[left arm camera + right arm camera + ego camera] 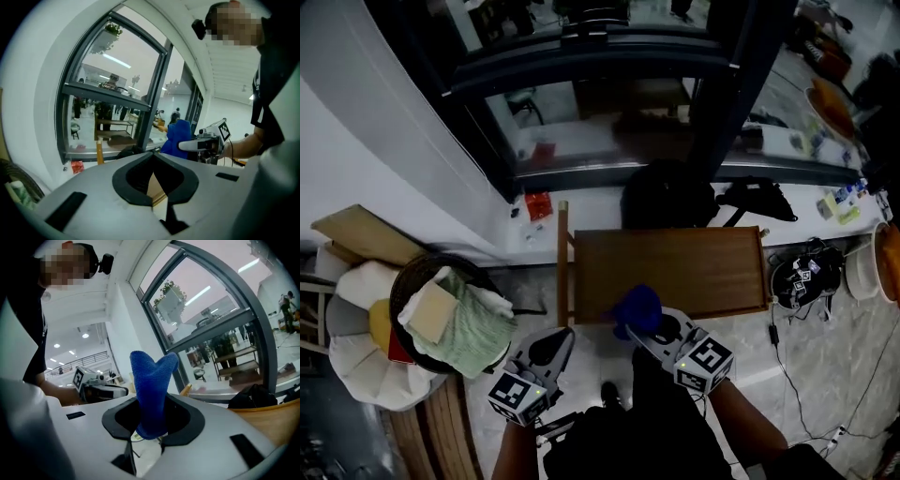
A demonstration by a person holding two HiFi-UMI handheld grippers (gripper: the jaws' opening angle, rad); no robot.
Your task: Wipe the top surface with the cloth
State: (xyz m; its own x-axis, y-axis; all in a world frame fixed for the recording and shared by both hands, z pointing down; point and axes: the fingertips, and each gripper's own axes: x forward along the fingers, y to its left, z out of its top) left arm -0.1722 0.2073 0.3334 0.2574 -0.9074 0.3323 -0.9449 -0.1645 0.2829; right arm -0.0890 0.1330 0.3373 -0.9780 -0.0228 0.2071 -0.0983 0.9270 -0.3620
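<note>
My right gripper (647, 330) is clenched low on the blue cloth (151, 380), which looks soft, light and floppy, while my left gripper (153, 158) is closed and empty near the wooden top (675, 267).

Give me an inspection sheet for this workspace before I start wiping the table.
Surface: wooden table, top looks bare.
Job's things: blue cloth, held over the table's near edge.
Clutter: basket of towels at left; black bag behind the table.
Grippers: right gripper shut on the cloth; left gripper shut, empty, short of the table.
Cables: loose cables on the floor at right.
Surroundings: window beyond the table; pale floor around it.
</note>
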